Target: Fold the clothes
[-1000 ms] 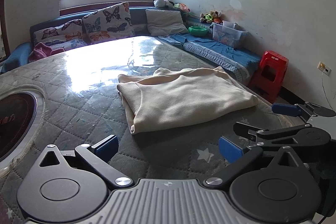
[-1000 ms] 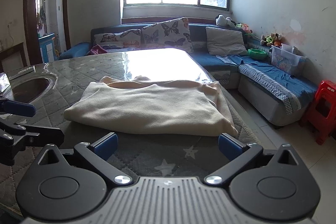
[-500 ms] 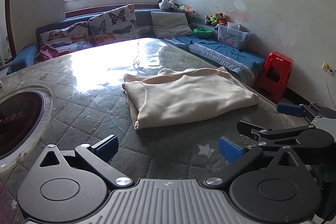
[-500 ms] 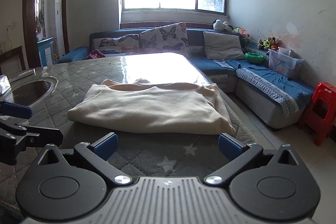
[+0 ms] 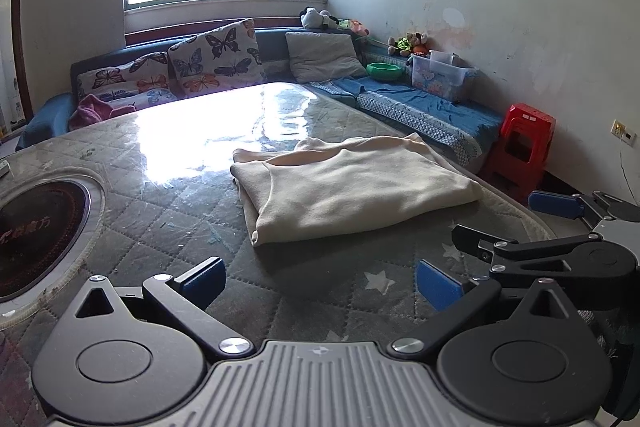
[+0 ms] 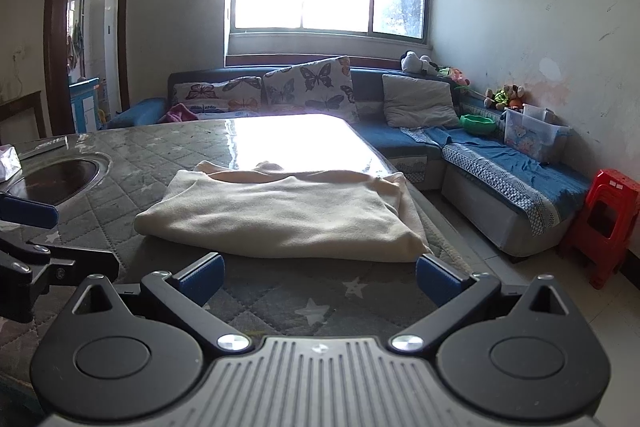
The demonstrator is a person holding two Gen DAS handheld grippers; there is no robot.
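A cream garment (image 5: 352, 187) lies folded into a flat rectangle on the quilted grey table (image 5: 180, 211); the right wrist view shows the same garment (image 6: 280, 215) straight ahead. My left gripper (image 5: 320, 281) stands open near the table's front edge, short of the garment, nothing between its blue pads. Open and empty too, my right gripper (image 6: 318, 277) hovers just before the garment's near edge. The right gripper's fingers (image 5: 556, 205) show at the right of the left wrist view, and the left gripper's fingers (image 6: 28, 213) at the left of the right wrist view.
A round inset cooktop (image 5: 36, 227) sits in the table at the left. Beyond the table runs a blue corner sofa (image 6: 500, 163) with butterfly cushions (image 6: 308, 85), a green bowl and a plastic box. A red stool (image 6: 608, 223) stands on the floor at the right.
Both grippers have risen and drawn back slightly, so the folded garment sits lower and smaller in both views. The garment itself has not moved.
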